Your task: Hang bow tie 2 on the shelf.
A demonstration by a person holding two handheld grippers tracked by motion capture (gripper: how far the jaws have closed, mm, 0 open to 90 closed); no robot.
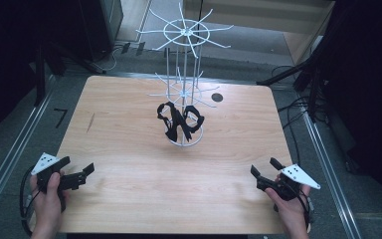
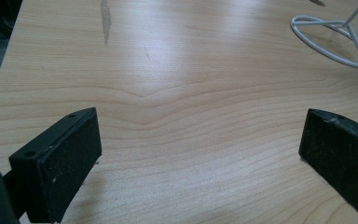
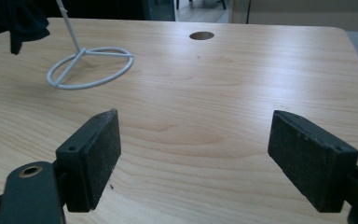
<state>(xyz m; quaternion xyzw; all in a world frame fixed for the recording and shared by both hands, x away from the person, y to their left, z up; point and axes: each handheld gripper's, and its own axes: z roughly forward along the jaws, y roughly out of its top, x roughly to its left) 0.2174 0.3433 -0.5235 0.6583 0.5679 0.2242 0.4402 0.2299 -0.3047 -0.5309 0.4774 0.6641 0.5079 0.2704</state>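
I read no labels or writing anywhere; white wire rack (image 1: 184,89) stands upper centre on the wooden table (image 1: 129,174) with black straps (image 1: 179,121) hanging low on it, and my left gripper (image 1: 82,175) lower left, right gripper (image 1: 261,174) lower right, both with jaws apart, nothing between them.

Lit brightly from overhead across the wooden table (image 1: 129,149), with dark, nearly black surroundings at the left and right edges of the high view. Pale glare on the tabletop in the left gripper view, soft shadows under the black pads (image 2: 70,163) and beneath the white wire rack (image 1: 184,99). Slightly soft and grainy throughout, near jaws a little blurred.
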